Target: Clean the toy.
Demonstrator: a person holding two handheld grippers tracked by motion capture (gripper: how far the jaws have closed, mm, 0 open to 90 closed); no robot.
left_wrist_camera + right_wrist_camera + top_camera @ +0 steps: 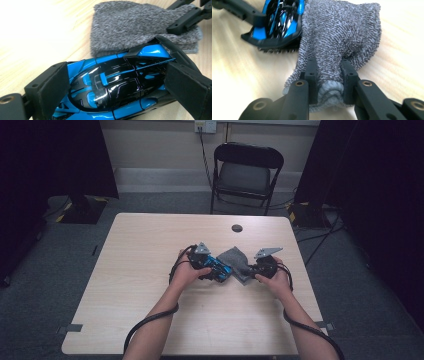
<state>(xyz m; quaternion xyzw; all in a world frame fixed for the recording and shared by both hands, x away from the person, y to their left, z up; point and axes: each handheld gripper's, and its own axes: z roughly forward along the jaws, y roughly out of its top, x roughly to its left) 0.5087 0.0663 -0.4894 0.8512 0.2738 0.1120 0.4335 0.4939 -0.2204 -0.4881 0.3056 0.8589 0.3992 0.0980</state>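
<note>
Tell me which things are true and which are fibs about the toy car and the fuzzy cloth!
1. The left tongs hold a blue and black toy car. True.
2. The right tongs are wide open over bare table. False: they pinch the grey cloth.
3. The cloth is bright red. False: grey.
4. A black chair stands beyond the table. True.
5. The car lies on the floor. False: it's above the table.
</note>
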